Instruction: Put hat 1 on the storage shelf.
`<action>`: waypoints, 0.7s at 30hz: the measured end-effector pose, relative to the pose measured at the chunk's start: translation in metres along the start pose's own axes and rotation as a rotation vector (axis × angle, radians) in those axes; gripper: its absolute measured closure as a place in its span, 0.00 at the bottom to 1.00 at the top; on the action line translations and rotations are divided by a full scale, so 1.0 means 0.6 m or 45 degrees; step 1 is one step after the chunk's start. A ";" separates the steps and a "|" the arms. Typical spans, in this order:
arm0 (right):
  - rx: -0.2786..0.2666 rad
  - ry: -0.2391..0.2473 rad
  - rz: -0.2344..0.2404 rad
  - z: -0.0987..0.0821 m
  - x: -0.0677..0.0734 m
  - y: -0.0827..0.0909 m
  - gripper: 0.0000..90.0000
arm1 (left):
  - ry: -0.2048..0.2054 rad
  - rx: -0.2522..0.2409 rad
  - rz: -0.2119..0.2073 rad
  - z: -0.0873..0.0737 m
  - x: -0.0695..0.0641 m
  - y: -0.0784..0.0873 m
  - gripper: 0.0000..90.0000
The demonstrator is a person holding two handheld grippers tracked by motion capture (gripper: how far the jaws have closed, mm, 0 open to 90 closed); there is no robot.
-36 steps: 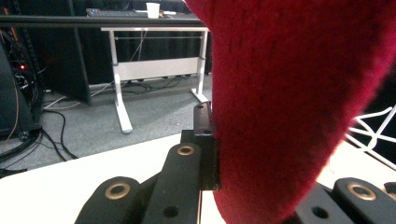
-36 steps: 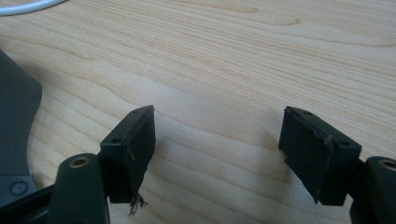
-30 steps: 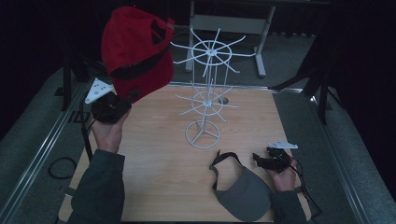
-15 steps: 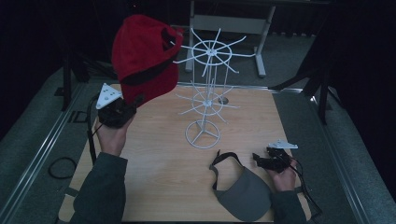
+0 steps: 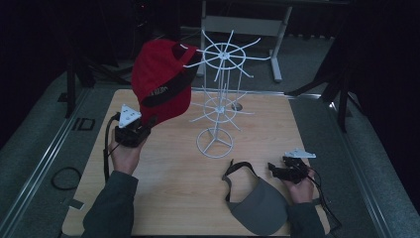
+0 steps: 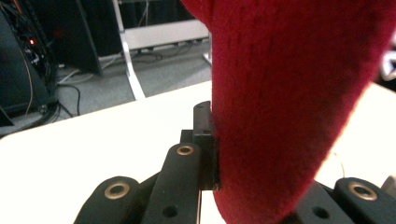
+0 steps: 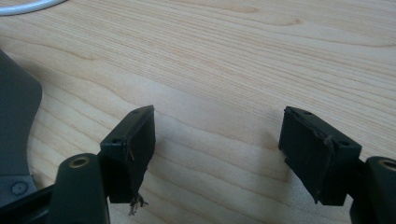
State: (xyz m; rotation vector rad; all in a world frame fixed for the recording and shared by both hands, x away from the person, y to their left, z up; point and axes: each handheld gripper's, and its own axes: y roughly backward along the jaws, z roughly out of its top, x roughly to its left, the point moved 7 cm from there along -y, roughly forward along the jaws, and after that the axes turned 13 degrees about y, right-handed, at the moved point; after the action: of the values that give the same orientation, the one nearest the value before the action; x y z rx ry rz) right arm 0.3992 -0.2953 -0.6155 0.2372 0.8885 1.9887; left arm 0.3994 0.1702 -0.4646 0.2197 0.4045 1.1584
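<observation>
A red cap (image 5: pixel 161 84) hangs upright over the table's left half, and my left gripper (image 5: pixel 147 124) is shut on its lower edge. In the left gripper view the red fabric (image 6: pixel 280 93) is pinched against the black pad (image 6: pixel 205 140). The cap's upper rim overlaps an arm of the white wire rack (image 5: pixel 223 99); I cannot tell whether it hangs on it. A grey visor (image 5: pixel 257 203) lies flat at the front right. Just right of it my right gripper (image 5: pixel 275 168) rests low on the wood, open, with bare table between its jaws (image 7: pixel 217 144). The visor's edge (image 7: pixel 14 116) lies left of those jaws.
The rack's round base (image 5: pixel 214 143) stands mid-table on the wooden table (image 5: pixel 168 198). A grey metal stand (image 5: pixel 237 25) is behind the table. A cable loop (image 5: pixel 64 177) lies on the floor at the left, beside a metal rail (image 5: pixel 44 158).
My left hand has come down and to the right with the red cap, bringing its rim up against the rack's top arms. The right gripper and the visor have not moved.
</observation>
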 end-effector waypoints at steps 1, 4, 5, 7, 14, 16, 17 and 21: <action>0.001 -0.002 0.000 0.000 0.000 0.000 0.30 | -0.012 0.013 0.005 -0.006 -0.001 -0.003 0.95; 0.002 -0.005 0.002 0.000 0.001 0.000 0.30 | -0.022 0.048 0.002 -0.024 -0.002 -0.012 0.94; 0.002 -0.004 0.002 0.000 0.001 0.000 0.30 | -0.023 0.052 -0.001 -0.028 -0.002 -0.014 0.94; 0.002 -0.004 0.002 0.000 0.001 0.000 0.30 | -0.024 0.052 -0.005 -0.033 -0.003 -0.014 0.92; 0.002 -0.005 0.002 0.000 0.001 0.000 0.30 | -0.024 0.030 0.004 -0.032 0.004 -0.002 0.74; 0.002 -0.004 0.003 0.000 0.001 0.000 0.30 | -0.012 0.019 -0.002 -0.032 0.007 0.003 0.70; 0.002 -0.005 0.003 0.000 0.001 0.000 0.30 | -0.014 0.018 0.002 -0.033 0.009 0.005 0.67; 0.002 -0.003 0.002 0.000 0.001 0.000 0.30 | -0.006 0.004 0.021 -0.035 0.018 0.011 0.60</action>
State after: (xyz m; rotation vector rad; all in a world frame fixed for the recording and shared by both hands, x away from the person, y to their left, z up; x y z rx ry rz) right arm 0.3989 -0.2951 -0.6156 0.2415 0.8888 1.9887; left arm 0.3885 0.1821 -0.4834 0.2288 0.4006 1.1737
